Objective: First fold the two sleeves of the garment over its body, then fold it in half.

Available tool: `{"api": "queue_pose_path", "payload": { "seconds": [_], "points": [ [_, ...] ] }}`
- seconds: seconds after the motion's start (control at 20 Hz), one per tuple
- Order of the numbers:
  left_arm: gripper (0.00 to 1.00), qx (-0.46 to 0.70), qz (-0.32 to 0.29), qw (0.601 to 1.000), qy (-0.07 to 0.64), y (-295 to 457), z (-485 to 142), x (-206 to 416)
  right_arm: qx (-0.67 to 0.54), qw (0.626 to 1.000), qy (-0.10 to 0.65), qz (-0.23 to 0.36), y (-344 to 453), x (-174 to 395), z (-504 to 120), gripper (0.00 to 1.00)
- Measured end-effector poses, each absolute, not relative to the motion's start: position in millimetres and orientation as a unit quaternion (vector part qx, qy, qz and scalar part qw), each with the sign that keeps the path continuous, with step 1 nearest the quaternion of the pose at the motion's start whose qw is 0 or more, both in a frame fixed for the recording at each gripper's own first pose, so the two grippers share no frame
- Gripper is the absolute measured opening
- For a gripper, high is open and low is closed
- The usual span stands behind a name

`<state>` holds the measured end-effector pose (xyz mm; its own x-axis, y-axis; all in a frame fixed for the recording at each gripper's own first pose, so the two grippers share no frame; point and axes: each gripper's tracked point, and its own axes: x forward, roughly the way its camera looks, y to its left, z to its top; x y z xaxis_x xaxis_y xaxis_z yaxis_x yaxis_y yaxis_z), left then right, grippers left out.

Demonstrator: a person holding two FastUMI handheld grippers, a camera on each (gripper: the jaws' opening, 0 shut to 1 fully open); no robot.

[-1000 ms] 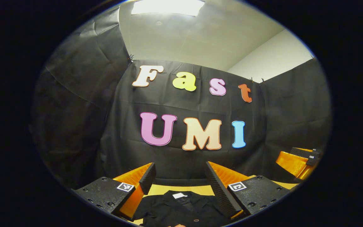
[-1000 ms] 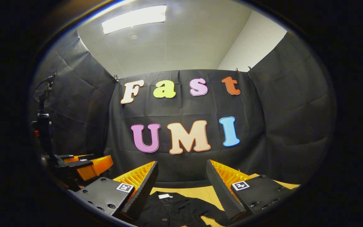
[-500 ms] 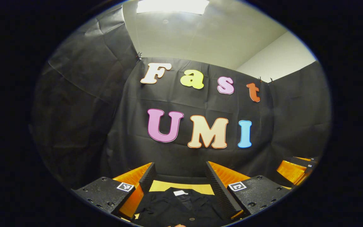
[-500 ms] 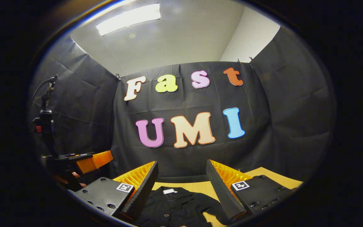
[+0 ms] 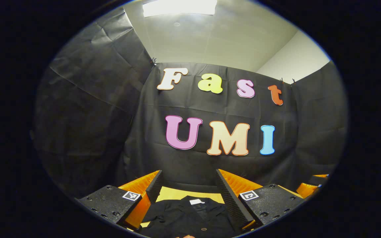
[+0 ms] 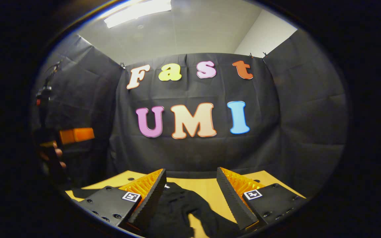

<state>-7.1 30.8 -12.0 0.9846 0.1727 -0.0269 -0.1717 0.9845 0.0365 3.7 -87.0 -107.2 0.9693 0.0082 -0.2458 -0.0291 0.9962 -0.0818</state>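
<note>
A black buttoned garment (image 5: 184,218) with a white neck label (image 5: 197,201) lies flat on the yellow table (image 5: 174,195). My left gripper (image 5: 189,180) hovers over it, open, with nothing between its fingers. In the right gripper view the same garment (image 6: 174,211) lies below my right gripper (image 6: 190,177), which is also open and empty. One sleeve (image 6: 212,223) lies spread out to the right on the wood. The left gripper (image 6: 76,135) hangs in the air at the far left, held by a hand (image 6: 56,153).
The tabletop (image 6: 207,186) runs back to the booth's black cloth wall (image 6: 193,152). The right gripper (image 5: 311,186) peeks in at the right edge of the left gripper view. A dark stand (image 6: 43,99) rises at the left.
The right gripper view has tipped downward, showing more table and the sleeve. The left gripper sits higher in that view. The left gripper has turned slightly left. Both stay open.
</note>
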Motion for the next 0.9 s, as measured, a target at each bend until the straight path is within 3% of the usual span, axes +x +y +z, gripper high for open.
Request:
{"api": "queue_pose_path", "payload": {
  "seconds": [0.1,0.4,0.9],
  "points": [
    [0.92,0.023,0.096,0.995,0.012,27,-10,-9,-0.067,0.985,0.159,-0.009,-123,-2,-142,0.94],
    [0.92,0.033,0.118,0.992,0.016,11,-14,-8,-0.084,0.953,0.288,-0.029,-205,-28,-250,0.97],
    [0.92,0.060,0.136,0.989,0.015,-17,-14,-14,-0.058,0.889,0.454,-0.020,-259,-74,-365,0.97]
  ]
}}
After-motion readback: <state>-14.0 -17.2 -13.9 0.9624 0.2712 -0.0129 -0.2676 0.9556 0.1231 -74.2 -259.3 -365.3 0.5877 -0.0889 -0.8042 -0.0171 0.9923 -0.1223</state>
